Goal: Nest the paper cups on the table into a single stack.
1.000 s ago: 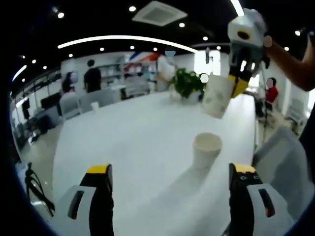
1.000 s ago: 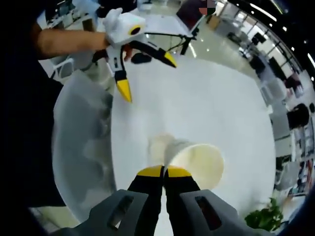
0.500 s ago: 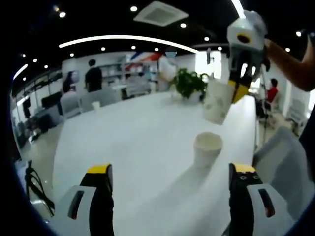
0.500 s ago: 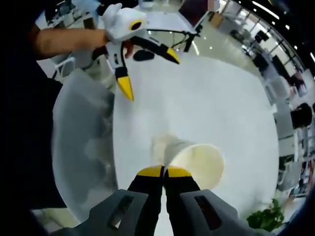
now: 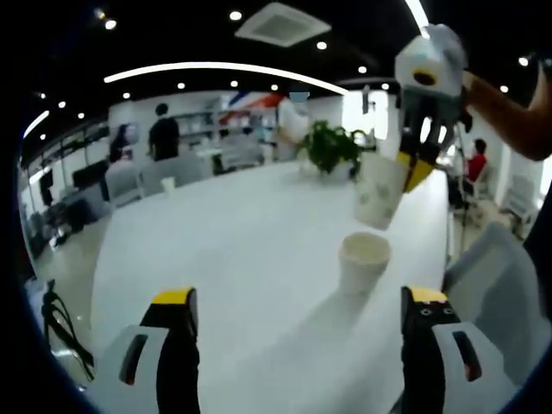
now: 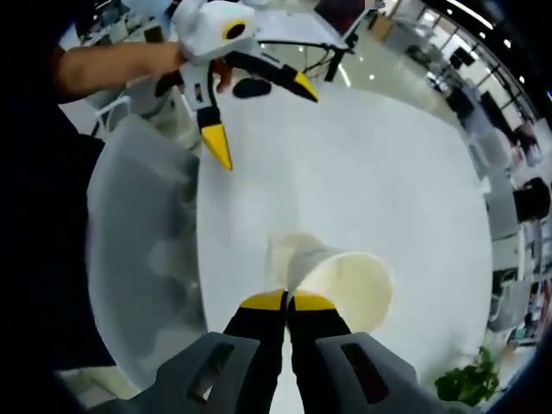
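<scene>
A white paper cup point(image 5: 363, 260) stands upright on the white table point(image 5: 241, 250). Just above it hangs a second paper cup point(image 5: 379, 191), tilted, with my right gripper point(image 5: 412, 168) shut on its rim. The right gripper view looks down past that held cup point(image 6: 345, 285) at the standing cup point(image 6: 281, 251) below it, with my right gripper point(image 6: 287, 301) clamped on the rim. My left gripper point(image 5: 297, 297) is open near the table's front, nothing between its yellow-tipped fingers point(image 5: 175, 298). It also appears as the left gripper point(image 6: 259, 112), open above the table edge.
A potted plant point(image 5: 331, 146) stands at the far end of the table, and a small cup point(image 5: 166, 185) sits at its far left edge. Translucent chairs point(image 6: 142, 250) line the table's side. People stand in the office behind.
My right gripper has lowered the held cup and brought it closer to the standing cup. The left gripper has stayed where it was.
</scene>
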